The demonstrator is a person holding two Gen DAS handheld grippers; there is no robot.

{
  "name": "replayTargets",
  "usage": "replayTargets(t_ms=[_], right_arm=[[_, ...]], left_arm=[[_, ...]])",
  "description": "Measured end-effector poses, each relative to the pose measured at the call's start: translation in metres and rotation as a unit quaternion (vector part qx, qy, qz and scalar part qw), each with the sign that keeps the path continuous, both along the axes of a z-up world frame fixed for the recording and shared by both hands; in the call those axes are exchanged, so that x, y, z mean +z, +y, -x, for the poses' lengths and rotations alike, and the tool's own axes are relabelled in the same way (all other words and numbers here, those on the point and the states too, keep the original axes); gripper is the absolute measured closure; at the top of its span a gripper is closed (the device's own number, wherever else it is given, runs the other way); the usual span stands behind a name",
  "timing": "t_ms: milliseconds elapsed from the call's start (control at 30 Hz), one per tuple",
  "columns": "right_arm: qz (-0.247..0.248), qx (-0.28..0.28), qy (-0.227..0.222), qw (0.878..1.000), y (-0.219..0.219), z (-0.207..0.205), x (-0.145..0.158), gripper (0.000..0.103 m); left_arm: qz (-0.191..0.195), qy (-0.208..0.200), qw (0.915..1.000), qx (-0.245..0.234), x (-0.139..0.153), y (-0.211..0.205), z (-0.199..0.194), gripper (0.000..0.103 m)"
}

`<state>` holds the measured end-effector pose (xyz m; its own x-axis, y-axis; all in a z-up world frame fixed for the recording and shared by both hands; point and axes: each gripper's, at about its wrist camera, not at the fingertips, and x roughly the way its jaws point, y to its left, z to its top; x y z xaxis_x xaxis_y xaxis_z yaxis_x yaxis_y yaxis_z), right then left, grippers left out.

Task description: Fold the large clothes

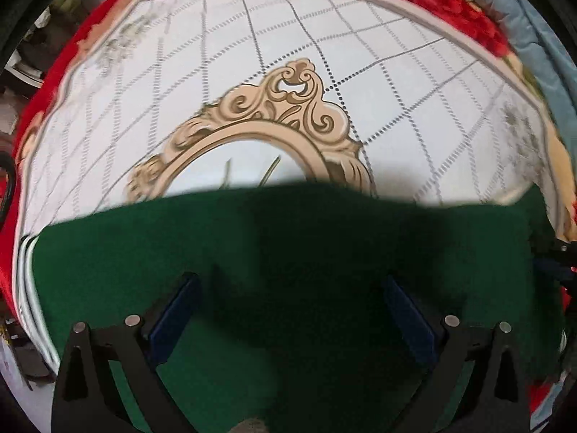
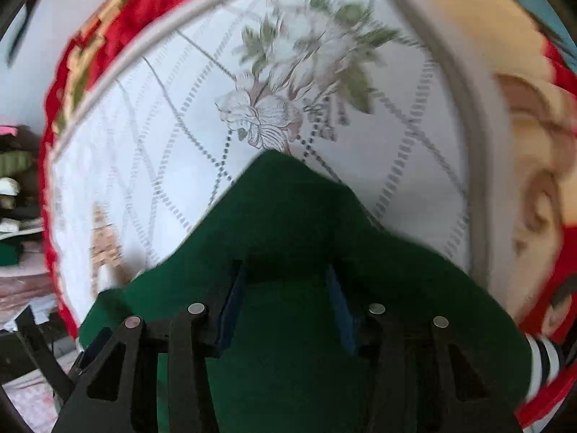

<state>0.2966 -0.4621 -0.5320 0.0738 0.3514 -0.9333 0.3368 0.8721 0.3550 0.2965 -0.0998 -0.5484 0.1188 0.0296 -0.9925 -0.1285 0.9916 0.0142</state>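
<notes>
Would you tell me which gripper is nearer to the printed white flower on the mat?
Right. The right gripper, over the green garment, points toward the white flower just beyond it. The left gripper faces the gold frame print instead.

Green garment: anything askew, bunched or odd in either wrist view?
Slightly. In the right wrist view the green garment rises into a peaked fold ahead of the right tongs, not flat on the white mat. In the left wrist view it lies flatter, its edge wavy, under the wide-apart left tongs. No damage visible.
</notes>
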Motion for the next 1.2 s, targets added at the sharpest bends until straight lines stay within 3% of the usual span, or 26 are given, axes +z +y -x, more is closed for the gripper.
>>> replayTargets(t_ms=[67, 133, 200, 267, 400, 533, 600, 667, 733, 800, 867, 1000, 1200], right_arm=[[-0.010, 0.005, -0.022, 1.000, -0.002, 0.020, 0.020, 0.054], [-0.003, 0.016, -0.019, 1.000, 0.000, 0.055, 0.029, 0.054], [0.017, 0.031, 0.031, 0.999, 0.008, 0.079, 0.003, 0.054], [0.008, 0.007, 0.045, 0.999, 0.008, 0.094, -0.029, 0.054], [0.021, 0.007, 0.044, 0.999, 0.014, 0.083, -0.028, 0.051], [-0.070, -0.081, -0.004, 0.994, -0.019, 0.109, 0.005, 0.050], [-0.086, -0.144, -0.030, 0.985, -0.048, 0.148, 0.024, 0.038], [-0.078, -0.196, -0.036, 0.977, -0.075, 0.183, 0.029, 0.035], [-0.084, -0.240, -0.031, 0.967, -0.096, 0.214, 0.019, 0.035], [-0.122, -0.259, -0.030, 0.958, -0.109, 0.230, -0.006, 0.035], [-0.165, -0.255, -0.047, 0.952, -0.105, 0.228, -0.035, 0.035], [-0.253, -0.232, -0.100, 0.934, -0.080, 0.203, -0.078, 0.037], [-0.328, -0.252, -0.161, 0.896, -0.062, 0.168, -0.102, 0.039]], left_arm=[[-0.018, 0.005, 0.9998, -0.003, 0.007, 0.004, 0.026, 0.000], [-0.039, 0.036, 0.9985, -0.012, -0.011, 0.005, 0.045, 0.000], [-0.038, 0.062, 0.9973, -0.011, -0.036, 0.011, 0.057, 0.000], [0.000, 0.048, 0.9987, 0.015, -0.050, 0.024, 0.061, 0.000], [-0.003, 0.060, 0.9980, 0.018, -0.038, 0.027, 0.057, 0.000], [0.007, 0.024, 0.9995, 0.021, 0.001, 0.020, 0.065, 0.000], [0.015, 0.011, 0.9997, 0.013, 0.015, 0.008, 0.069, 0.000], [0.030, 0.008, 0.9995, -0.004, 0.016, -0.012, 0.072, 0.000], [0.032, 0.022, 0.9991, -0.020, 0.003, -0.031, 0.072, 0.000], [0.035, 0.039, 0.9982, -0.031, -0.017, -0.045, 0.072, 0.000], [0.062, 0.055, 0.9965, -0.015, -0.034, -0.046, 0.071, 0.000], [0.068, 0.057, 0.9959, -0.018, -0.034, -0.042, 0.070, 0.000], [0.069, 0.050, 0.9961, -0.026, -0.030, -0.044, 0.063, 0.000]])
